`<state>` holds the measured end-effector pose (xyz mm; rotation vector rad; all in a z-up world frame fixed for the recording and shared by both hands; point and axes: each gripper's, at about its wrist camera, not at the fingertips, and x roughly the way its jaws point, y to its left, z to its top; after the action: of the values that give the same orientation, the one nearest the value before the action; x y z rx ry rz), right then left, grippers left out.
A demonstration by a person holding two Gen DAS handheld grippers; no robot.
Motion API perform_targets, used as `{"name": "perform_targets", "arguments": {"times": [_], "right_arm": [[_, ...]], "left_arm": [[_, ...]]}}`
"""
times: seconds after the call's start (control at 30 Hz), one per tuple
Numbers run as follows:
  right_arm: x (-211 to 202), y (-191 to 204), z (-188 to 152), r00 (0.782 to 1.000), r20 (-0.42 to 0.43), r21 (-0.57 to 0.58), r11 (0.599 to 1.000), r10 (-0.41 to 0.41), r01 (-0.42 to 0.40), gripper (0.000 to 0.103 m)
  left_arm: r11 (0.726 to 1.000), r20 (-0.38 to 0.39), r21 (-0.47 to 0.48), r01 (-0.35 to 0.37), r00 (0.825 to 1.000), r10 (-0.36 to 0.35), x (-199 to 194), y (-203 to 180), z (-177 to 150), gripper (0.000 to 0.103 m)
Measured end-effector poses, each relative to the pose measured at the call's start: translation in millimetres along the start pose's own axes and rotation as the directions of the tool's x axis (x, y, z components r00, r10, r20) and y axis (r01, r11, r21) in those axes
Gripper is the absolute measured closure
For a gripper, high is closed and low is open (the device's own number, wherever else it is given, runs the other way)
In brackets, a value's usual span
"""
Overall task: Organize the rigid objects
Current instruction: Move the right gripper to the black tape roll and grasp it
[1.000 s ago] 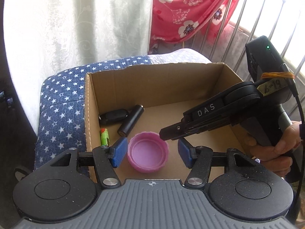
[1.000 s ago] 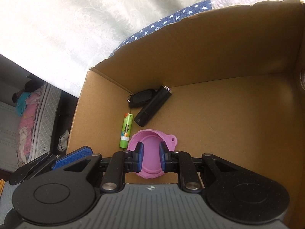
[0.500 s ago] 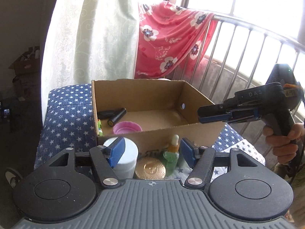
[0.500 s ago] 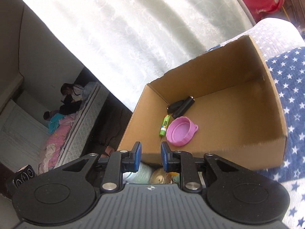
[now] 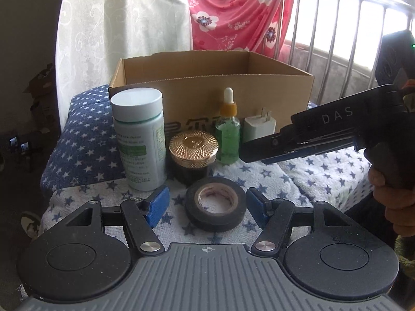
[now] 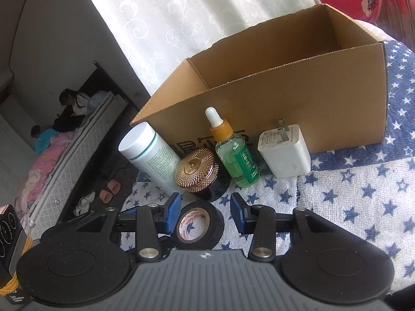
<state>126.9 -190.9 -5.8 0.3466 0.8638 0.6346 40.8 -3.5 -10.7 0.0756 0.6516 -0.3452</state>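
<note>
Left hand-held gripper (image 5: 207, 203) released, nothing gripped; black tape roll (image 5: 215, 207) lies between its blue pads, untouched. Right hand-held gripper (image 6: 205, 213) released too, jaws just been opening, same roll beneath. Beyond: white bottle (image 5: 138, 137), gold-lidded jar (image 5: 193, 155), dropper bottle (image 5: 228, 132), charger (image 5: 259, 127), cardboard box (image 5: 212, 83).

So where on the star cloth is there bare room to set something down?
Free: the star cloth right of the black tape roll and in front of the white charger. Crowded: the row along the cardboard box, white bottle, gold-lidded jar, green dropper bottle and charger close together.
</note>
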Motion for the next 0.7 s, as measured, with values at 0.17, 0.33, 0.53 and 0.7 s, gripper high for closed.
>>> {"name": "perform_targets", "arguments": {"times": [0.17,0.33,0.53,0.7], "right_arm": [[10,5,-10,1.000,-0.014,-0.058,0.998,-0.027,0.027,0.058],[19,5,-17,0.999,-0.027,-0.087,0.995,-0.047,0.044,0.058],[29,7,-21,0.998,-0.032,-0.112,0.992,-0.063,0.059,0.060],[33,8,-20,0.997,-0.027,-0.126,0.990,-0.067,0.063,0.061]], "left_arm": [[0.999,-0.010,0.030,-0.034,0.999,0.034,9,-12,-10,0.038],[0.997,-0.008,0.053,-0.063,0.998,0.064,14,-18,-15,0.038],[0.997,-0.022,0.044,-0.056,0.998,0.057,21,-18,-15,0.038],[0.998,-0.031,0.038,-0.053,0.998,0.054,26,-18,-16,0.038]]}}
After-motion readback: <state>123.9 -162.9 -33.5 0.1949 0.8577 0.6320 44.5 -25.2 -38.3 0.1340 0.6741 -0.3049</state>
